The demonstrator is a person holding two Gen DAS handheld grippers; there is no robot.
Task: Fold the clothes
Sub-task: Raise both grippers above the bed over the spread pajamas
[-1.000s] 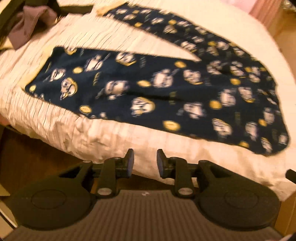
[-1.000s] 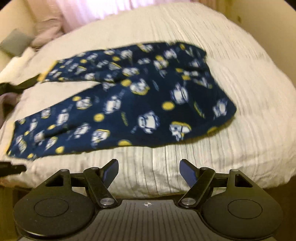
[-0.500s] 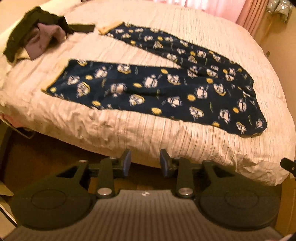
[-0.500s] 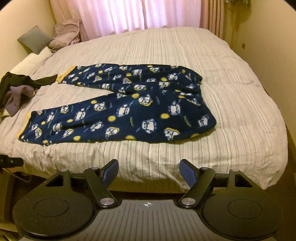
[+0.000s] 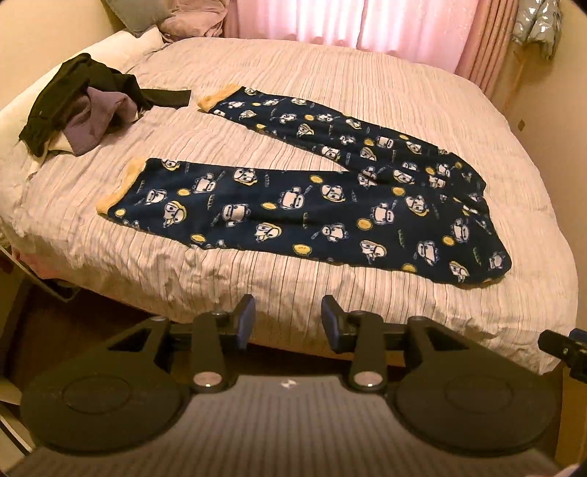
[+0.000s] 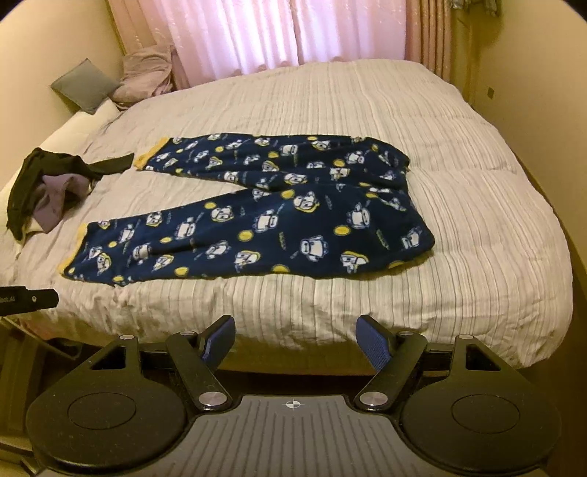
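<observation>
Navy pajama pants (image 5: 312,205) with a white and yellow cartoon print lie flat on the striped bed cover, legs spread to the left, waist at the right. They also show in the right wrist view (image 6: 264,220). The yellow cuffs (image 5: 121,183) point left. My left gripper (image 5: 288,319) is open and empty, held off the near bed edge. My right gripper (image 6: 295,337) is open wider, also empty, off the near edge.
A pile of black and purple clothes (image 5: 84,106) lies at the bed's left side, also in the right wrist view (image 6: 47,187). Pillows (image 6: 84,86) sit at the far left corner. Pink curtains (image 6: 279,33) hang behind. The bed edge (image 5: 293,315) drops to a dark floor.
Both grippers have pulled back and up from the pants, so the whole bed now shows. Both jaws stay open and empty.
</observation>
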